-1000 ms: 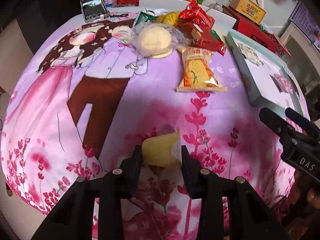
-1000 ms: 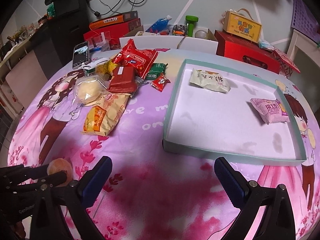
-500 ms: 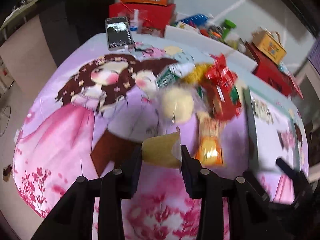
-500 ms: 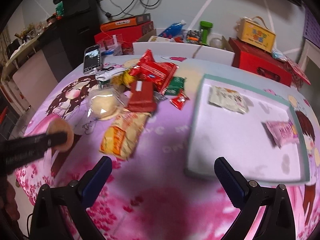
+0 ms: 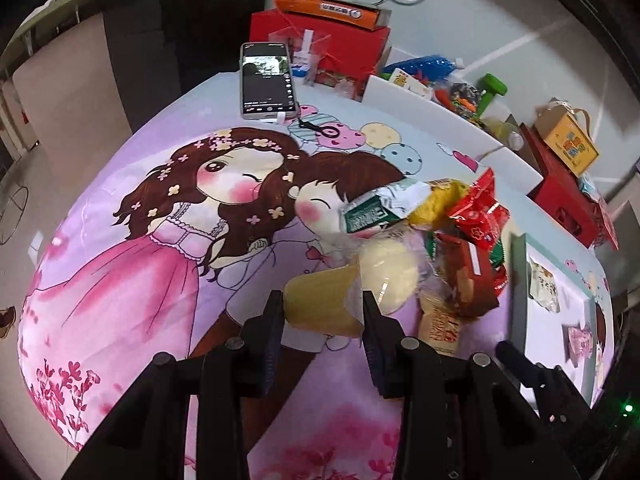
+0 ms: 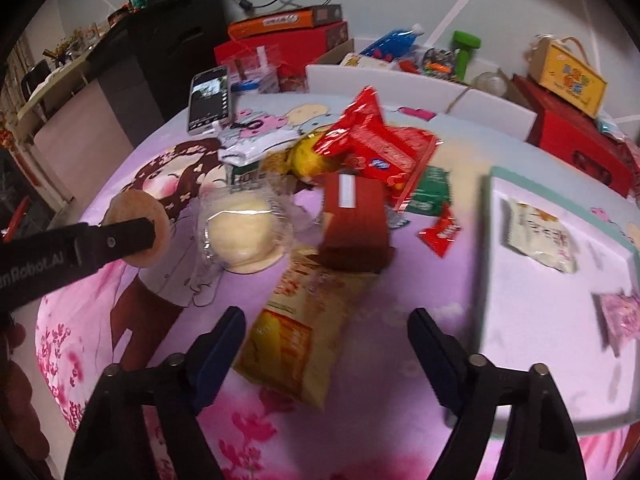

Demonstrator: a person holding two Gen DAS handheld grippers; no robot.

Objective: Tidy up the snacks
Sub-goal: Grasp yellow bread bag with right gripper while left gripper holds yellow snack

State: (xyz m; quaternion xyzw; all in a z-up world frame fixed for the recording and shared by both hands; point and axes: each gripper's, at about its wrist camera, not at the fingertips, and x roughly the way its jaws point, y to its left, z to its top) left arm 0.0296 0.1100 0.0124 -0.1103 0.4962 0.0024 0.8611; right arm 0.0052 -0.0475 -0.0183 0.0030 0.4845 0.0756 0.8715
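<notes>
The left gripper is clamped on a round tan pastry, both pads pressed against its sides, and holds it above the cartoon-printed cloth at lower centre of the left wrist view. In the right wrist view that pastry appears as a flat disc at the left edge, just beside a wrapped pale bun.

The right gripper is closing, its jaws wide apart with nothing pressed between them; an orange snack bag lies on the cloth below them at lower centre.

The snack pile fills the middle of the frame: a red packet, a dark red box and a green packet. The teal-rimmed tray at right holds a cream packet and a pink packet, well apart. A phone lies at upper left.
</notes>
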